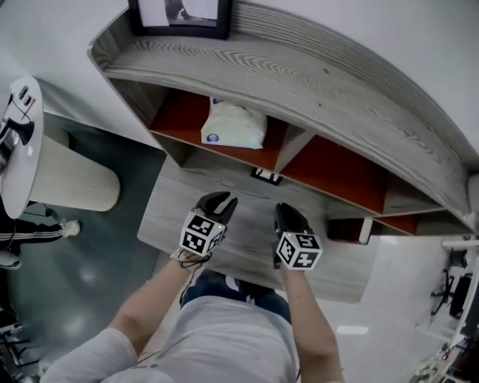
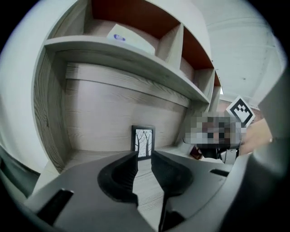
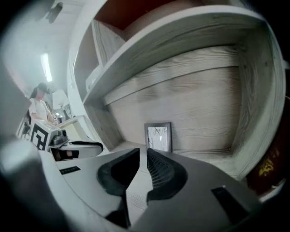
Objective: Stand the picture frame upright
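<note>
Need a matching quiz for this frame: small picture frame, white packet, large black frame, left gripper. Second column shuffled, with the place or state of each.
Things:
1. small picture frame
2. white packet
3. large black frame
4. left gripper

Place or state:
A. on top of the shelf unit
B. upright on the desk, at its back panel
C. in a red-backed compartment
D. jaws apart, nothing between them

Pairs: 1-B, 2-C, 3-A, 4-D

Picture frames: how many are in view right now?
2. A small frame stands upright on the desk against the back panel. A larger black frame sits on top of the shelf unit. More may be hidden inside the compartments.
</note>
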The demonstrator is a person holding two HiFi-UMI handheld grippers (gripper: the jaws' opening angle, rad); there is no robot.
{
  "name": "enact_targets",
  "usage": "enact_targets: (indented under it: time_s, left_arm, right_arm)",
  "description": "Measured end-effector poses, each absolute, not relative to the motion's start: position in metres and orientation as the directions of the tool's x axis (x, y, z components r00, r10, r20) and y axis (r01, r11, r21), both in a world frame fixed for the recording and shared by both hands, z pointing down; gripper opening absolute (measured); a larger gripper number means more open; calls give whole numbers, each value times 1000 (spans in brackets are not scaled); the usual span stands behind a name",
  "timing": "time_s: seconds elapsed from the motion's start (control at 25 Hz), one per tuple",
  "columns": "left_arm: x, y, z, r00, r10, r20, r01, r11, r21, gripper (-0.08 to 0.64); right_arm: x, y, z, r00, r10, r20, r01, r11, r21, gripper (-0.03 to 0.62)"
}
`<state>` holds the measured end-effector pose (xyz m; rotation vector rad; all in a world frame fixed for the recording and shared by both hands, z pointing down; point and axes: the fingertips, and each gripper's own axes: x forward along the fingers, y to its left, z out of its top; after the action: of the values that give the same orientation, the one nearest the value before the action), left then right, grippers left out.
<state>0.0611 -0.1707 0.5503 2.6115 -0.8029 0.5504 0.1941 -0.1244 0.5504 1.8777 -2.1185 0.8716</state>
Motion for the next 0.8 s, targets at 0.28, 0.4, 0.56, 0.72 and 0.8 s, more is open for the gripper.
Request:
enact_targets:
  time_s: [0.28, 0.4, 0.56, 0.72, 0.8]
  left_arm:
    - [36, -150, 474, 801, -442, 403, -554, -803, 220, 100]
    - [32, -136, 437, 823, -432, 369, -533, -812, 238, 100]
    - [30, -124, 390, 852, -426, 306, -501, -833, 236, 100]
    - [30, -113, 348, 881, -409, 237, -462, -850, 253, 100]
    - [30, -111, 330, 887, -413, 205, -456, -854, 251, 100]
  right_arm:
    - [171, -100, 481, -207, -893, 400, -939, 68, -336, 61]
    - [159, -92, 448, -223, -904, 364, -940, 101, -325, 61]
    - [137, -85, 406, -278, -907, 317, -933, 176, -314, 61]
    - [119, -80, 368, -331, -904, 271, -929, 262, -260, 61]
    - [113, -77, 351, -350, -902, 252, -924, 287, -254, 61]
